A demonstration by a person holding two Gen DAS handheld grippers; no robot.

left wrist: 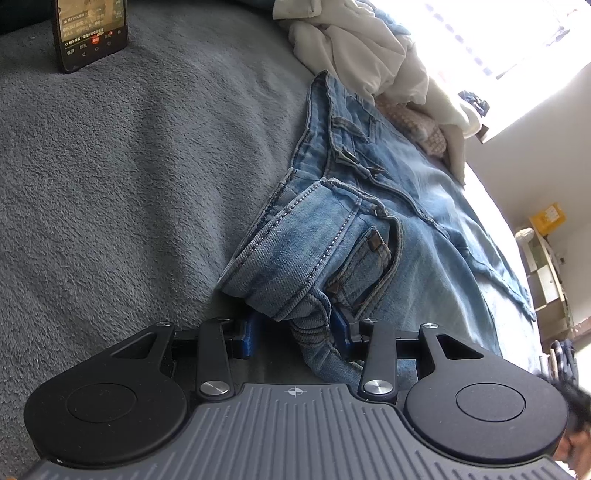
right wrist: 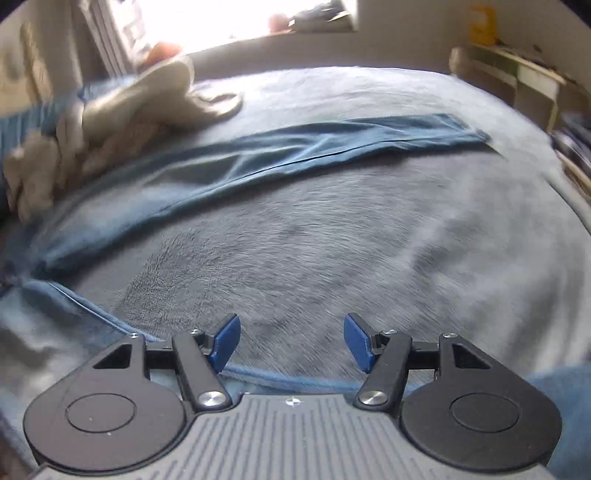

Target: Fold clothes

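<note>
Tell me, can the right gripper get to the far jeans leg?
Probably yes. The right gripper is open and empty, and only bare grey blanket lies between it and the jeans leg.

The phone [left wrist: 92, 33] propped on the grey blanket [left wrist: 129, 166] shows a lit screen with small Chinese text and a red button; the characters are too small to read; nothing else carries legible writing.

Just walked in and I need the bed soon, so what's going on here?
A person with a gripper in each hand is folding jeans on the grey blanket. The left gripper is clamped on the bunched waistband. The right gripper is open and holds nothing, over the blanket beside a spread-out leg. White clothes lie in a heap behind.
</note>
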